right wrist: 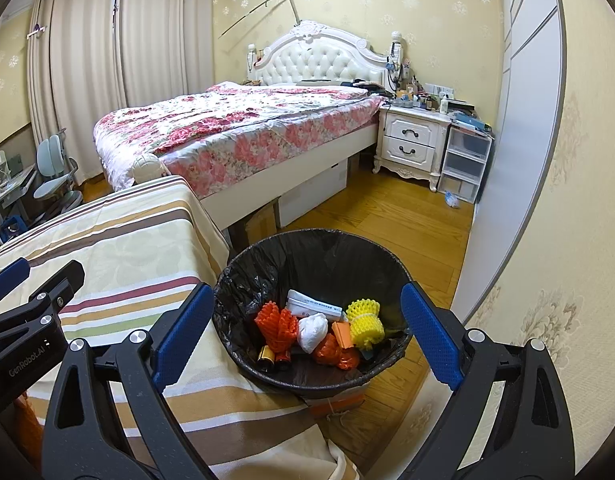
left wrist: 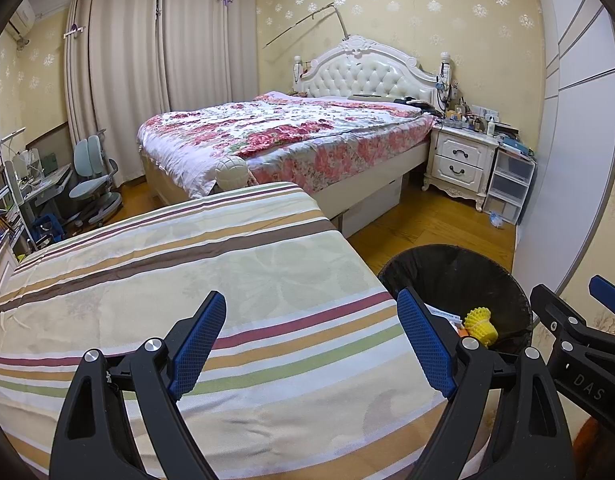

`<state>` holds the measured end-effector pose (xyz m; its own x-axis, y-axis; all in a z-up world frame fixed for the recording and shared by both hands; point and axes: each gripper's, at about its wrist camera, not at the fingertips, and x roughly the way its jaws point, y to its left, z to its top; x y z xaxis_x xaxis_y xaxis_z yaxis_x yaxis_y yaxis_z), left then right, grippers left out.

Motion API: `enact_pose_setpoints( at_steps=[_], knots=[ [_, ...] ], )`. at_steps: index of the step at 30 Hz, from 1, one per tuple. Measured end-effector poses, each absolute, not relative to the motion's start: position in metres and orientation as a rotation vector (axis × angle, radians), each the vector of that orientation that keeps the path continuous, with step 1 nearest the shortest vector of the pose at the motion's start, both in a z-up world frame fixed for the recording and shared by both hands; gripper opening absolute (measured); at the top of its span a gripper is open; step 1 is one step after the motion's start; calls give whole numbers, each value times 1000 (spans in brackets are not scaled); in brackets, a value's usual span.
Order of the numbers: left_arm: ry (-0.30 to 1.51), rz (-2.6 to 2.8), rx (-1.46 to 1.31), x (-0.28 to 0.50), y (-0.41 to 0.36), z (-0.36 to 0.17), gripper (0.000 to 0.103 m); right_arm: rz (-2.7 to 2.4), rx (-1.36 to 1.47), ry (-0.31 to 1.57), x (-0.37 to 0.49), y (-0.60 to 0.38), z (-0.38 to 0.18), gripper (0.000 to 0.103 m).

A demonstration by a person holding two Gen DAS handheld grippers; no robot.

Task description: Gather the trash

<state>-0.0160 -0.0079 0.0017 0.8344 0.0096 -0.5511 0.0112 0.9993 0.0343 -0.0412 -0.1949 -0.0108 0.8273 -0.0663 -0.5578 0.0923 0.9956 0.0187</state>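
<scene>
Ahead of me lies a striped cloth (left wrist: 211, 280) in cream, brown, maroon and green bands, spread over a flat surface. Beyond it I see a bed with a floral quilt (left wrist: 283, 132) of pink and red on white, backed by a tufted white headboard (left wrist: 367, 74). A round white ribbed object (left wrist: 231, 172) sits at the near corner of the bed. Beside the bed stands a white nightstand (left wrist: 459, 164) with two drawers, its top crowded with small items, and just next to it clear plastic drawers (left wrist: 509, 184). Beige curtains (left wrist: 155, 60) cover the far wall; a pale blue chair (left wrist: 91, 176) stands near them on the wooden floor (right wrist: 387, 216).
</scene>
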Motion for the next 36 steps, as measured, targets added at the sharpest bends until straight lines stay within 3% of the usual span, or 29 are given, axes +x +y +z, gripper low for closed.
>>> enact_pose_setpoints(
  at_steps=[36],
  knots=[
    [575, -19, 9, -21, -20, 3, 85, -84, 45, 590, -41, -195, -11, 92]
  ],
)
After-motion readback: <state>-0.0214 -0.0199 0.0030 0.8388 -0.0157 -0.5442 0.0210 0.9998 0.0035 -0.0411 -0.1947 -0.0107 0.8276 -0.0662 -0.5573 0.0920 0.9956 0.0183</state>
